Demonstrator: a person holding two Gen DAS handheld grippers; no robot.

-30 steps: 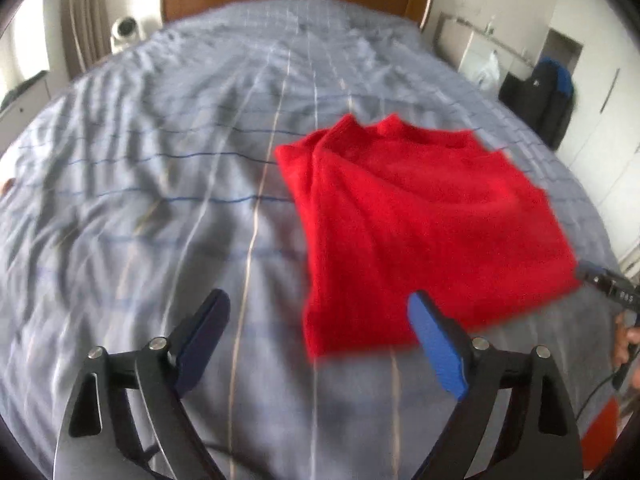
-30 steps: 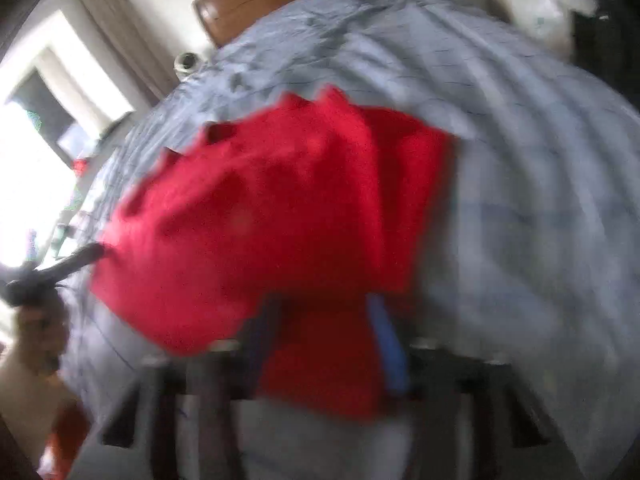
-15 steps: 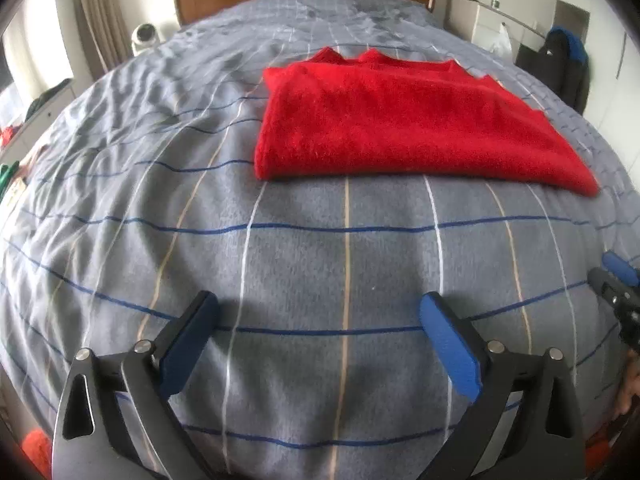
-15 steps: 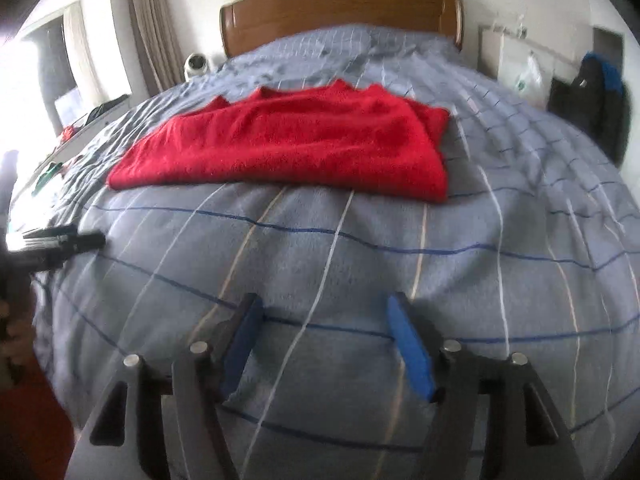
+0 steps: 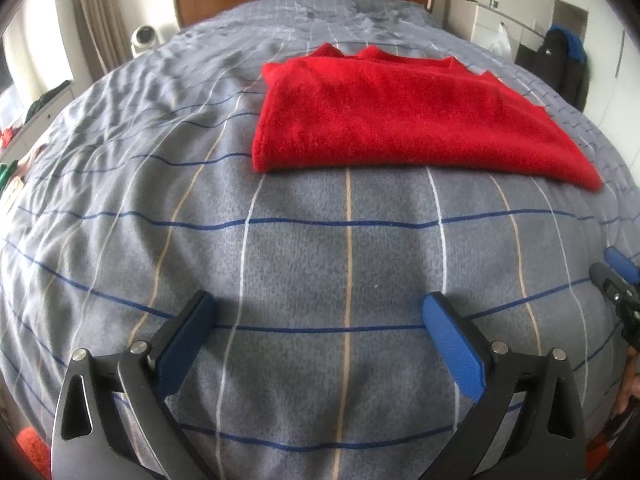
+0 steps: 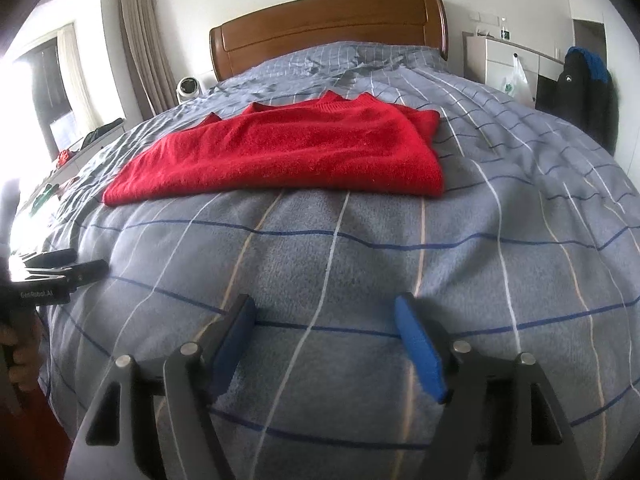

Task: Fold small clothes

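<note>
A red knitted garment [image 5: 404,116] lies folded flat on the grey checked bed cover [image 5: 344,264]; it also shows in the right wrist view [image 6: 296,152]. My left gripper [image 5: 318,312] is open and empty, low over the cover near the bed's foot, well short of the garment. My right gripper [image 6: 324,312] is open and empty, also short of the garment. The right gripper's tip shows at the right edge of the left wrist view [image 5: 616,276]. The left gripper shows at the left edge of the right wrist view [image 6: 60,268].
A wooden headboard [image 6: 328,28] stands at the far end of the bed. A white cabinet [image 6: 504,64] and a dark jacket [image 6: 588,92] are at the right. A small white fan [image 6: 187,87], curtains and a window sill with clutter are at the left.
Both grippers have drawn back from the garment toward the bed's foot. A second ago the right gripper was at the garment's edge; the garment now lies flat and free.
</note>
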